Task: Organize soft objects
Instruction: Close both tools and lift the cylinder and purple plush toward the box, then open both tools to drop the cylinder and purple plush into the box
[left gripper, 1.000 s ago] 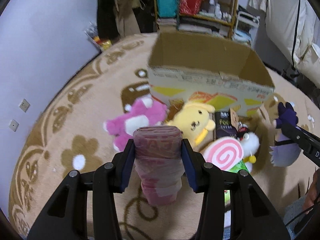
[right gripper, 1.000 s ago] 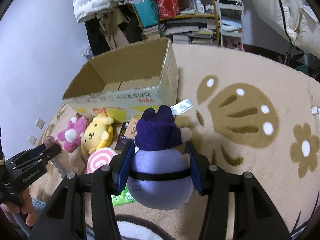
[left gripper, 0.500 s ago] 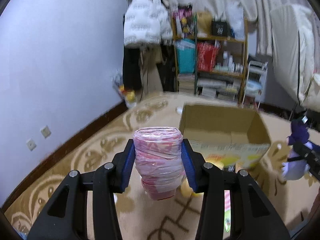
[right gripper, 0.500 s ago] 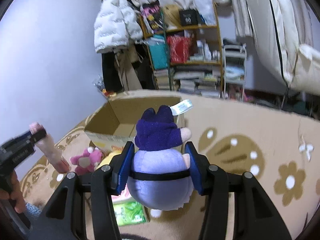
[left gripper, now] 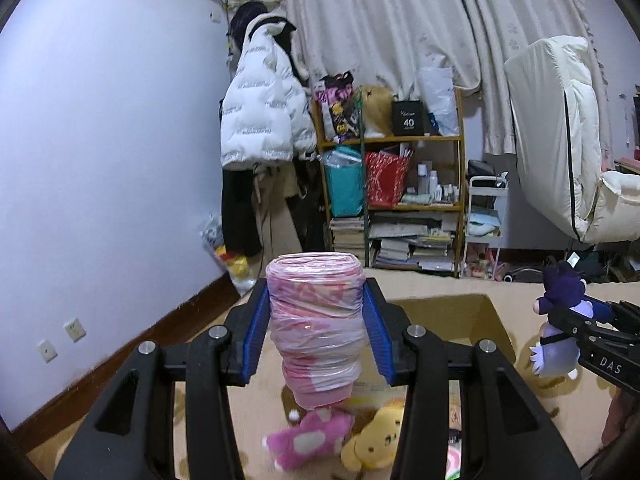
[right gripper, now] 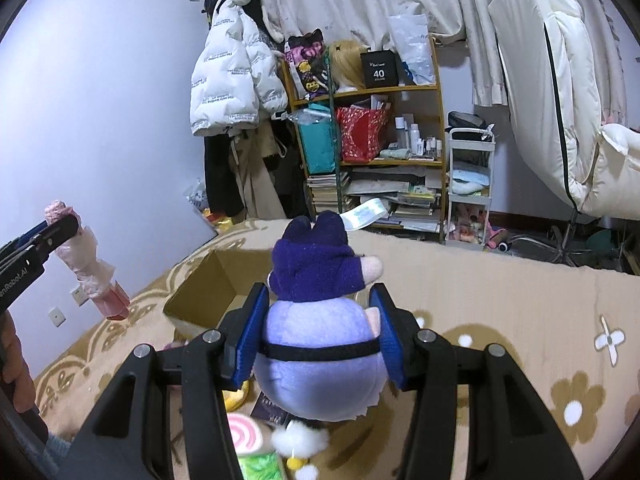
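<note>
My left gripper is shut on a pink roll wrapped in clear plastic, held upright above the floor. My right gripper is shut on a purple plush with a dark hood and a white tag. Both hang in the air near an open cardboard box on the carpet. In the right wrist view the pink roll shows at the far left in the left gripper. The purple plush appears at the right of the left wrist view. A pink plush and a yellow dog plush lie below.
A swirl-patterned pink cushion, a green packet and a white chick plush lie on the patterned carpet. Behind stand a cluttered wooden shelf, a white jacket, a small trolley and a folded white mattress.
Both grippers rose and tilted up with their loads still gripped. The floor toys and box slid down in view, and the shelf, wall and curtains came into sight.
</note>
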A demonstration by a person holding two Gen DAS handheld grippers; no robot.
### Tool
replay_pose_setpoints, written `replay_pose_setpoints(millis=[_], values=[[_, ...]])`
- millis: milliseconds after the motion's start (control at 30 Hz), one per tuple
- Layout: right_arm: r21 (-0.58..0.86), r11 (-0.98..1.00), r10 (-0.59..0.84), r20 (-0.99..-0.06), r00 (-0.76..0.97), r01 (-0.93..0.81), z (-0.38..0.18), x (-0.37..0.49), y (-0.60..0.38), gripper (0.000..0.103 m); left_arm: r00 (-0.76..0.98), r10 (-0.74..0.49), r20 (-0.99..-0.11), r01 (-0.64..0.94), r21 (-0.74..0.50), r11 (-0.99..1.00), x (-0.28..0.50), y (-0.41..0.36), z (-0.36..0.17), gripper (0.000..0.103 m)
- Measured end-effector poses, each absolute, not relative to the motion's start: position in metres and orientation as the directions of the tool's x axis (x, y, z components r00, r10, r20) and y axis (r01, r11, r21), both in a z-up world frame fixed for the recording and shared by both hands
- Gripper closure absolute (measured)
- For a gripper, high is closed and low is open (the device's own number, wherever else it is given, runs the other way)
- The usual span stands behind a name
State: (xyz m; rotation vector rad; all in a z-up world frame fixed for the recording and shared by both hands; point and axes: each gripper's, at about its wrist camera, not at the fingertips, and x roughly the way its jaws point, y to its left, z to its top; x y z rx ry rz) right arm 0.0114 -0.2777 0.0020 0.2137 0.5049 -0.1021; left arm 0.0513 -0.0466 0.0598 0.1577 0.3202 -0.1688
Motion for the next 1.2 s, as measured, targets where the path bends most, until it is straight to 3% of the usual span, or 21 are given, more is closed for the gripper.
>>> replay_pose_setpoints(millis=[400,700,1100,1200], values=[[0.162,0.977,-0.043,-0.483,0.874,0.137,-0.007,0.053,-0.284,0.048,0.940,-0.204,-0.274,0.233,0.078,0.969,0.086,-0.056,0.056,0.059],[0.183,0.978,-0.001,-0.474,0.880,0.100,-0.020,0.079,-0.286,0.048,0.916,-0.289,-0.278,0.291,-0.035,0.956,0.105,-0.053,0.042,0.059],[0.221,0.973,0.061,-0.500,0.864,0.060,-0.046,0.095,-0.289,0.048,0.880,-0.304,-0.366,0.303,-0.061,0.951,0.132,-0.069,0.005,0.059],[0.239,0.970,0.084,-0.510,0.856,0.048,-0.049,0.098,-0.286,0.046,0.863,-0.272,-0.425,0.288,-0.028,0.957,0.138,-0.077,-0.006,0.059]])
